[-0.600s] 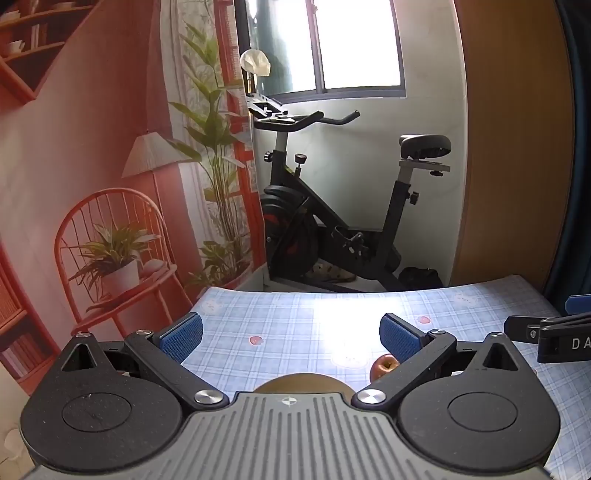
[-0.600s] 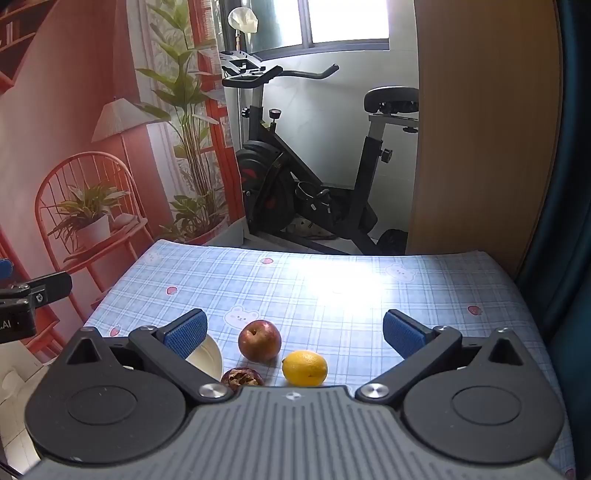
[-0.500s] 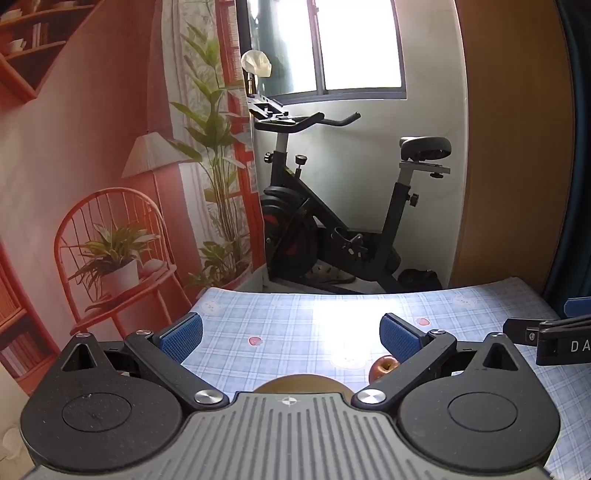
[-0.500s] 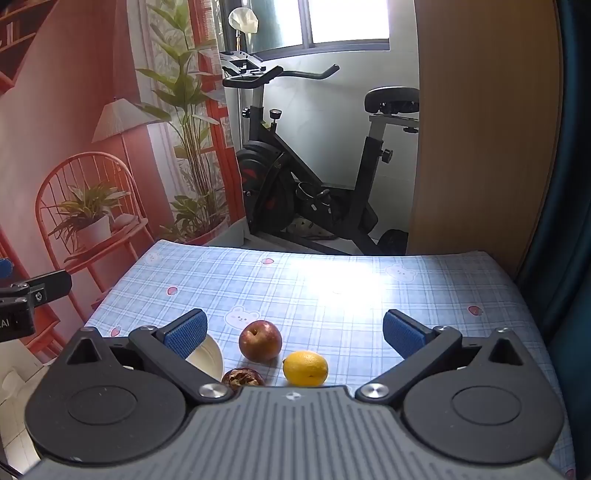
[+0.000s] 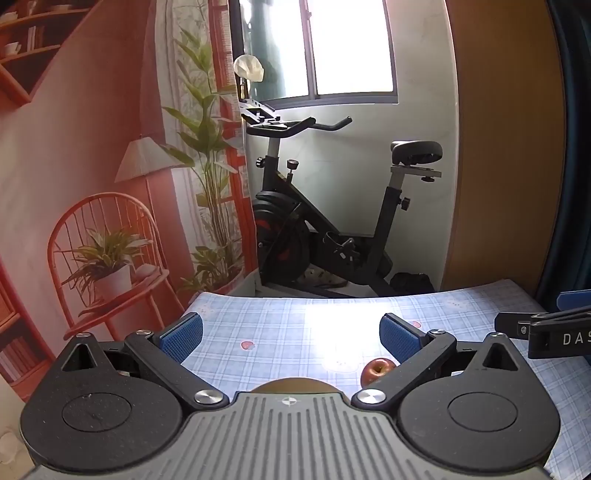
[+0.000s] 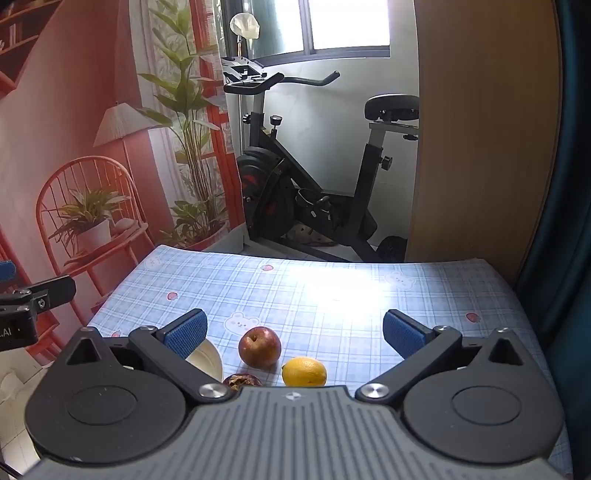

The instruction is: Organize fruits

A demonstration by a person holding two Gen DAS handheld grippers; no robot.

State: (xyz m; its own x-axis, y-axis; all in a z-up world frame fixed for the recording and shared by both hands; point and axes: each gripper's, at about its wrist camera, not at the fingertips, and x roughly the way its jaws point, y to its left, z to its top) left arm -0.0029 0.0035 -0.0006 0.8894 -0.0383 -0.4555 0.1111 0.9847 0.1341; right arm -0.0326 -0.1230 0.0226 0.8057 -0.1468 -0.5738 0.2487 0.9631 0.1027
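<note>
From here I see a table (image 6: 332, 288) covered in a blue checked cloth printed with bears and strawberries. Beyond its far edge stands a black exercise bike (image 6: 314, 177) under a bright window (image 6: 347, 26). To the left hangs a backdrop (image 5: 92, 166) picturing a red chair, potted plants and a lamp. A wooden panel (image 6: 480, 129) rises on the right, beside a dark blue curtain (image 6: 569, 184).

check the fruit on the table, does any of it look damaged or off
One does. The dark reddish-brown fruit nearest the right gripper has a rough, cracked-looking top, though the gripper's body hides most of it. The red apple and yellow lemon look whole. All three lie loose on the tablecloth beside the white plate.
</note>
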